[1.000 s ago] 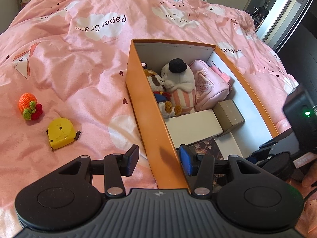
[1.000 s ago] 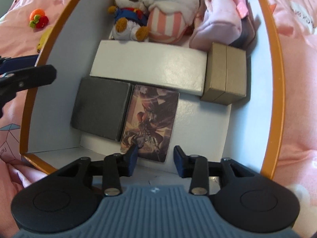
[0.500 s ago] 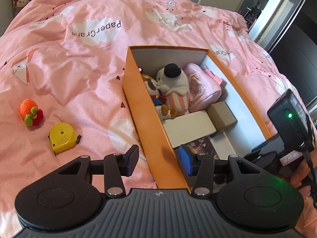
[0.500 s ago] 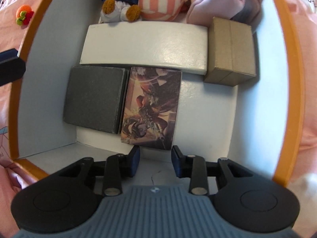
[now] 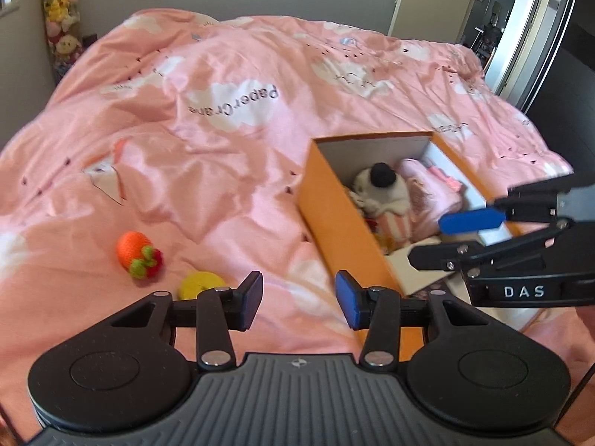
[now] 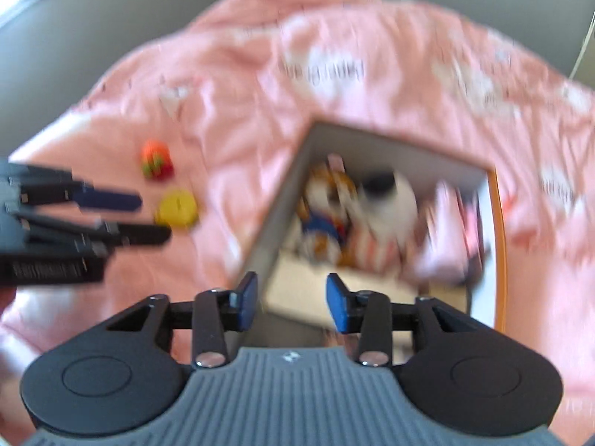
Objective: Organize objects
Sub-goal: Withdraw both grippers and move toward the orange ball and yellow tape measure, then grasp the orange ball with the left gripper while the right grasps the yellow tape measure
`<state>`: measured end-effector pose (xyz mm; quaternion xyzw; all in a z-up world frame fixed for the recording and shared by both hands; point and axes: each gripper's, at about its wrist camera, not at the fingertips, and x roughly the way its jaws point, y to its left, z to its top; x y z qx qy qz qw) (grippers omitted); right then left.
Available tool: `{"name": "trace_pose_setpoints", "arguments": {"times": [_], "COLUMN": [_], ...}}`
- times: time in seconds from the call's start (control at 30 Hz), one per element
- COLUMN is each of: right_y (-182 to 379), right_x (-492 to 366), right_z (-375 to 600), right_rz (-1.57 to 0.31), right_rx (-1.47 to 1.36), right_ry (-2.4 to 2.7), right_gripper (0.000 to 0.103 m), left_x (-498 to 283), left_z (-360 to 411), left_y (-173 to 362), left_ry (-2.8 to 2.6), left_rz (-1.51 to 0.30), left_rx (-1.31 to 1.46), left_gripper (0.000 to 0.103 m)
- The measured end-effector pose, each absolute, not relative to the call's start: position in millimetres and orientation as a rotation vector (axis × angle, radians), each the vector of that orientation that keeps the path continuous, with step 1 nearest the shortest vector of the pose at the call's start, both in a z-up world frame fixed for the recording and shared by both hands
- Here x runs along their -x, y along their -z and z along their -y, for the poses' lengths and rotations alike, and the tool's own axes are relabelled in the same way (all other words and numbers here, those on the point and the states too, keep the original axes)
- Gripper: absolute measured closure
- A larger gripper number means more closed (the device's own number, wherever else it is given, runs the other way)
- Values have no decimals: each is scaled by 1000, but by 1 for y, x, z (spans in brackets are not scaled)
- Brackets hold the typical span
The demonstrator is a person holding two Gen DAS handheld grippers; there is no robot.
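Observation:
An orange box (image 5: pixel 336 219) lies on the pink duvet, also in the blurred right wrist view (image 6: pixel 496 223). It holds a white plush (image 5: pixel 383 189), a pink pouch (image 5: pixel 431 193), a white flat box (image 5: pixel 420 267) and a dog plush (image 6: pixel 323 208). An orange knitted toy (image 5: pixel 137 254) and a yellow tape measure (image 5: pixel 200 282) lie left of the box on the duvet. My left gripper (image 5: pixel 298 299) is open and empty above the duvet, left of the box. My right gripper (image 6: pixel 291 303) is open and empty over the box's near end; it also shows in the left wrist view (image 5: pixel 438 238).
The pink duvet (image 5: pixel 230 119) covers the whole bed. A shelf of plush toys (image 5: pixel 61 18) stands at the far left wall. A door and a mirror or doorway (image 5: pixel 520 37) are at the far right.
Both grippers have lifted and tilted up, so the views now look across the bed. The right gripper has pulled back out of the box. The right view is motion-blurred.

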<state>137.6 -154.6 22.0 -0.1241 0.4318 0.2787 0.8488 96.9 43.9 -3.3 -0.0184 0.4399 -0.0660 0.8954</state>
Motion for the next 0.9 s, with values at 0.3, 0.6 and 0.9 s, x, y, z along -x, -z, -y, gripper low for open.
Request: {"name": "trace_pose_setpoints", "arguments": {"times": [0.3,0.6,0.9], "right_y": [-2,54,103], "right_x": [-161,-191,-205], "right_z": [73,14,-20], "right_rz": [-877,-1055,-1167], "right_rx": [286,281,318], "right_ry": [-722,-758,-776], "right_gripper": [52,55,39], "left_x": [-110,-151,-173], "left_z": [-112,-149,-150], "left_y": [-15,23,63], "left_ry": [33,155,275], "left_rz": [-859,-1034,-1045], "left_rx": [-184,-259,-369], "left_gripper": [51,53,33]}}
